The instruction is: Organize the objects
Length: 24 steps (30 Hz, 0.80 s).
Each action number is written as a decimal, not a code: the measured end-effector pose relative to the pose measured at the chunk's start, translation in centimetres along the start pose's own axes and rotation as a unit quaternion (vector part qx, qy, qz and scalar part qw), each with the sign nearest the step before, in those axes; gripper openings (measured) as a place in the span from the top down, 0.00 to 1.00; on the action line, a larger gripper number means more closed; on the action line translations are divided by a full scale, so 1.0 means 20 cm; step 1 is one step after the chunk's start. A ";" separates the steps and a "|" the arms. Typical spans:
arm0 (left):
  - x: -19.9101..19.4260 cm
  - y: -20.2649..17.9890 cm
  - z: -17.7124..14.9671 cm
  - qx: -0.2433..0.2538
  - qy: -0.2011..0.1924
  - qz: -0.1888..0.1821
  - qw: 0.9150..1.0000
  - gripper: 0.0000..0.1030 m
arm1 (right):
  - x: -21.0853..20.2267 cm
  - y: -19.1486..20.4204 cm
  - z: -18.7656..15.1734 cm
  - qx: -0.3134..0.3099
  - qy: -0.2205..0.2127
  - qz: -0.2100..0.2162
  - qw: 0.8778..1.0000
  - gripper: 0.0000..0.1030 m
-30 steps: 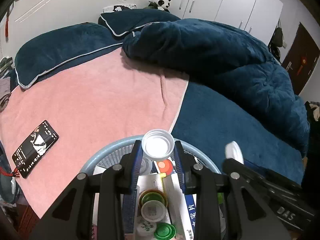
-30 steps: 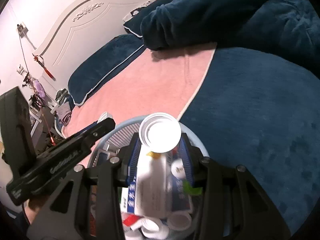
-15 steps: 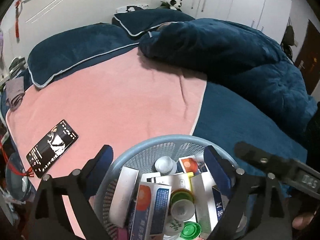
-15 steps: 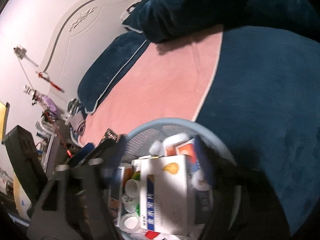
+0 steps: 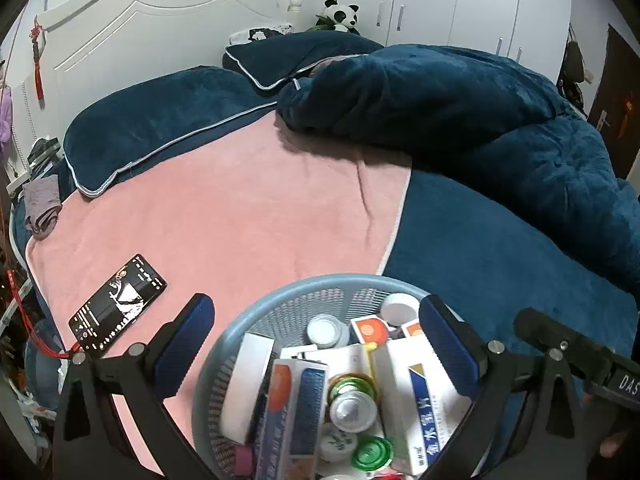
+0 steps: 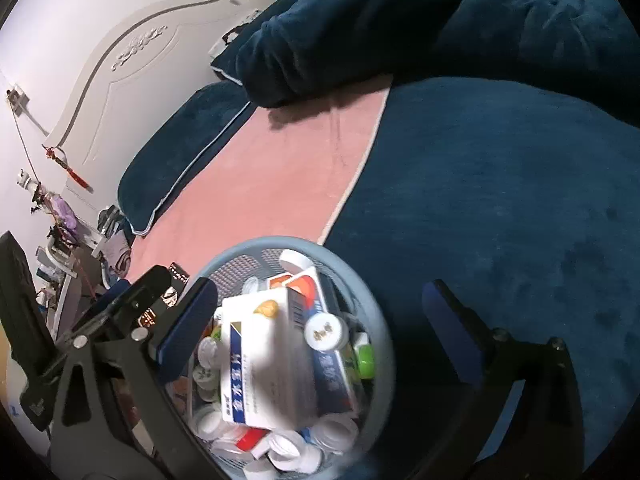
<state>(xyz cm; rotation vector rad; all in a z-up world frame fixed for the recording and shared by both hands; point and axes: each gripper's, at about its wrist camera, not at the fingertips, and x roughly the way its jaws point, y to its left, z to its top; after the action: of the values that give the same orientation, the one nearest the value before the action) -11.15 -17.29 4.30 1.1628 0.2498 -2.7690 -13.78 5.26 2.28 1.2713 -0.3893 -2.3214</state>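
Observation:
A light blue mesh basket [image 5: 280, 300] sits on the bed, filled with medicine boxes [image 5: 416, 396] and small bottles [image 5: 352, 410]. It also shows in the right wrist view [image 6: 256, 250], with a white and blue box [image 6: 264, 360] on top. My left gripper [image 5: 316, 344] is open and empty, its jaws spread wide over the basket. My right gripper [image 6: 320, 320] is open and empty too, above the same basket. A white-capped bottle [image 5: 399, 309] lies near the basket's far rim.
A black phone [image 5: 118, 306] lies on the pink blanket [image 5: 240, 208] to the left of the basket. Dark blue pillows [image 5: 160, 120] and a bunched quilt [image 5: 460, 100] lie at the back. A white headboard and wardrobe stand behind.
Both grippers were shut on white-capped bottles above the basket. Both have opened wide, and the bottles have dropped into the basket.

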 end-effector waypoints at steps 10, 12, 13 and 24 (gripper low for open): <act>-0.08 -0.11 -0.05 0.026 -0.005 -0.013 1.000 0.01 | -0.16 -0.08 -0.09 0.000 -0.025 -0.036 0.999 0.00; -0.10 -0.13 -0.06 0.028 -0.008 -0.016 0.999 0.01 | -0.20 -0.11 -0.12 0.006 -0.030 -0.046 0.998 0.00; -0.12 -0.14 -0.07 0.031 -0.011 -0.018 0.999 0.01 | -0.22 -0.14 -0.13 0.010 -0.034 -0.050 0.998 0.00; -0.33 -0.46 -0.24 0.095 -0.054 -0.062 0.992 0.01 | -0.44 -0.40 -0.35 0.071 -0.060 -0.105 0.990 0.00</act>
<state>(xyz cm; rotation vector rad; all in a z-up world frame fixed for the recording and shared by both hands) -4.83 -7.01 6.65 1.0645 0.0485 -3.0097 -5.85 16.47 1.33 1.2973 -0.4908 -2.5957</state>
